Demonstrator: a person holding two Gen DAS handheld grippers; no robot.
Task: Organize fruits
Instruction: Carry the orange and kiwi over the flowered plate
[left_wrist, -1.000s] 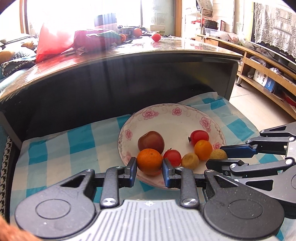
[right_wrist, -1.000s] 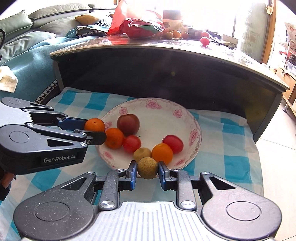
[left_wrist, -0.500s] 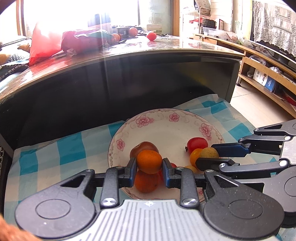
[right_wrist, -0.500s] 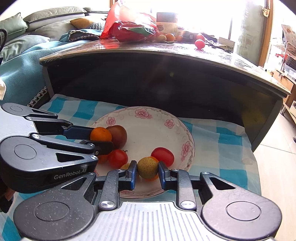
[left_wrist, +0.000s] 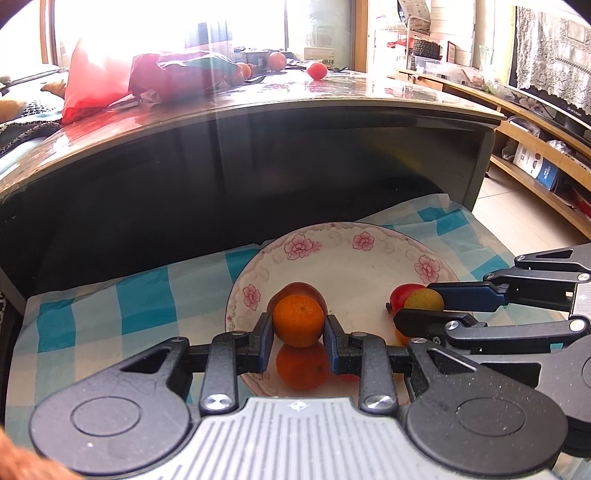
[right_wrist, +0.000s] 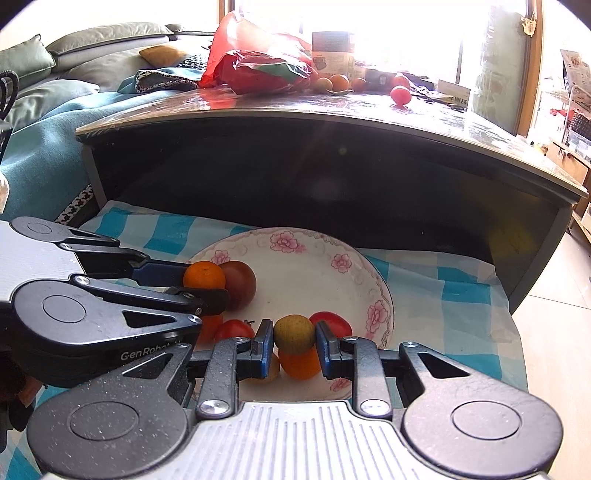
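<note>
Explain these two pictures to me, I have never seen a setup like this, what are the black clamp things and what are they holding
No robot arm is here: a person holds two hand-held clamps, each with a fisheye camera looking forward along its two fingers. One picture is from the left clamp's camera, the other from the right's, so each clamp also shows in the other's view.

The left gripper is shut on a round orange mandarin. The right gripper is shut on a small yellow-green round fruit. Both hang above a white plate with pink flowers lying on a blue-and-white checked cloth. The plate holds a dark red round fruit, red tomatoes and more oranges.
</note>
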